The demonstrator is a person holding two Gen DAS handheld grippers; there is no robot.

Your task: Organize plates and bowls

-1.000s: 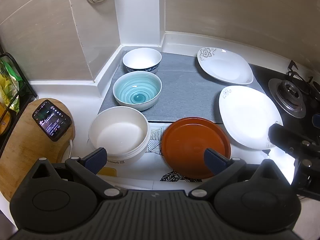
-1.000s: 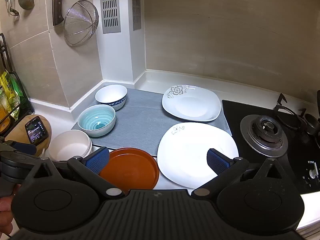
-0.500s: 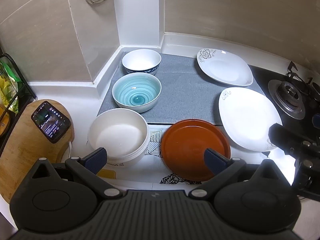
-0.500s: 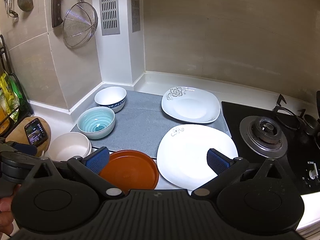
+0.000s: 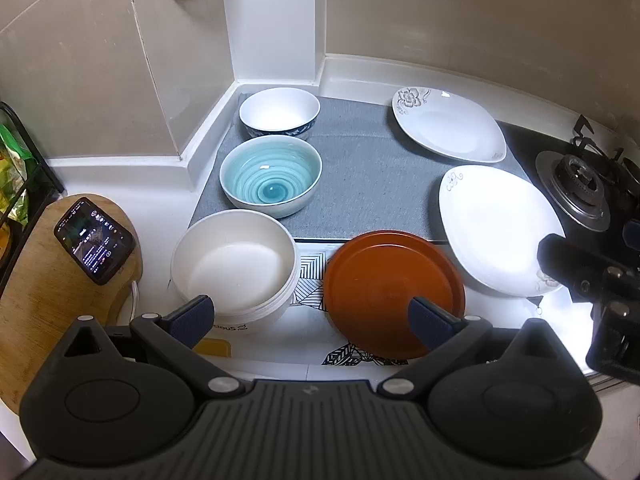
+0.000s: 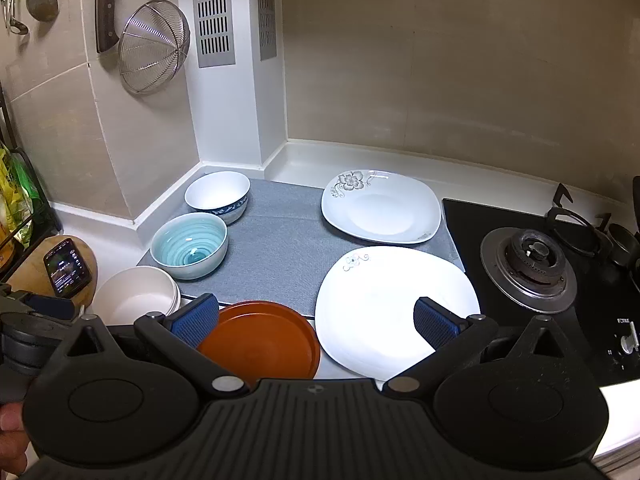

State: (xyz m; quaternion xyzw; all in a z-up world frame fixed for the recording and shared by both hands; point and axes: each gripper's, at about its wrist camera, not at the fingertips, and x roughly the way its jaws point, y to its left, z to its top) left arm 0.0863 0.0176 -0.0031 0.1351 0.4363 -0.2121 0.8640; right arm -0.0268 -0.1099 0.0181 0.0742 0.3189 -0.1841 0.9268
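Three bowls line the left of the counter: a blue-patterned white bowl (image 5: 280,112) at the back, a teal striped bowl (image 5: 271,176), and a plain white bowl (image 5: 235,266) nearest. An orange plate (image 5: 390,290) lies front centre. Two white flowered plates sit to its right, one near (image 5: 500,228) and one far (image 5: 448,128). My left gripper (image 5: 312,316) hovers open above the white bowl and orange plate. My right gripper (image 6: 316,320) is open above the orange plate (image 6: 260,340) and the near white plate (image 6: 394,300). Neither holds anything.
A grey mat (image 5: 360,184) lies under the back dishes. A phone (image 5: 94,240) rests on a wooden board (image 5: 44,292) at the left. A gas hob (image 6: 532,264) stands to the right. A strainer (image 6: 154,48) and knife (image 6: 106,4) hang on the wall.
Both views have shifted slightly: the dishes sit a little lower in each frame. No dish has moved and both grippers stay open.
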